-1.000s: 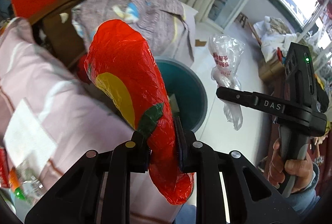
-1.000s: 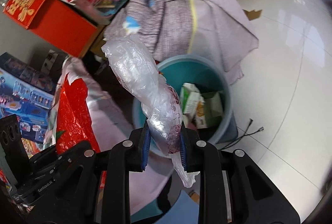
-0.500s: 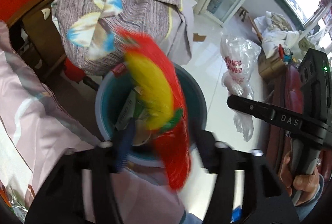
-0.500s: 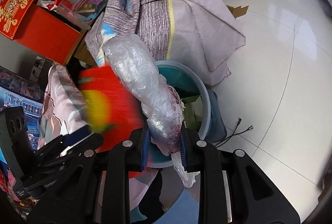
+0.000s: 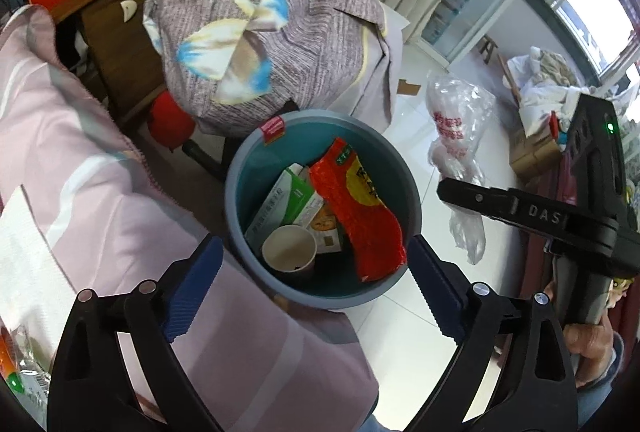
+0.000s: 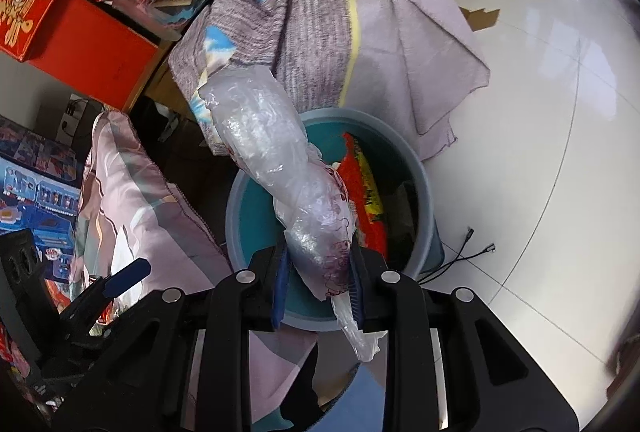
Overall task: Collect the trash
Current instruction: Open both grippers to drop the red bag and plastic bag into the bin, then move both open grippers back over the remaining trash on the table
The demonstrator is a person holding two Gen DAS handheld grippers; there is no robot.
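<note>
- Left gripper [image 5: 312, 268]: jaws opening, already wide, nothing between the blue pads; it points steeply down over the teal bin [image 5: 240, 168]
- Red wrapper [image 5: 356, 216] lies inside the bin, slanted against the far-right wall, on top of green-and-white cartons [image 5: 288, 200] and beside a paper cup [image 5: 289, 247]; clear of the pads, so this drop looks done
- Right gripper [image 6: 318, 272]: jaws narrow, pinched on a crumpled clear plastic bag [image 6: 280, 168]; the bag's bulk stands up past the fingers, a thin tail hangs out below them
- Step in hand, as judged: one piece binned, the second waiting its turn; the right gripper sits near the bin's near rim, the bag's bulk over the mouth
- Next move likely calls for carrying the right gripper further over the opening, then spreading the jaws; the bag is light and springy, so it may cling to a pad or drift
- Edges: bin rim [image 6: 424, 168] is the line to clear; pink bedding [image 5: 100, 192] presses against the near-left rim; a grey-purple draped cloth [image 6: 320, 32] overhangs the far side
- Open room: white tiled floor [image 6: 540, 152] to the right is free, save a loose cable [image 6: 464, 252] by the bin's base; the left side is crowded, so the left gripper would best withdraw upward
</note>
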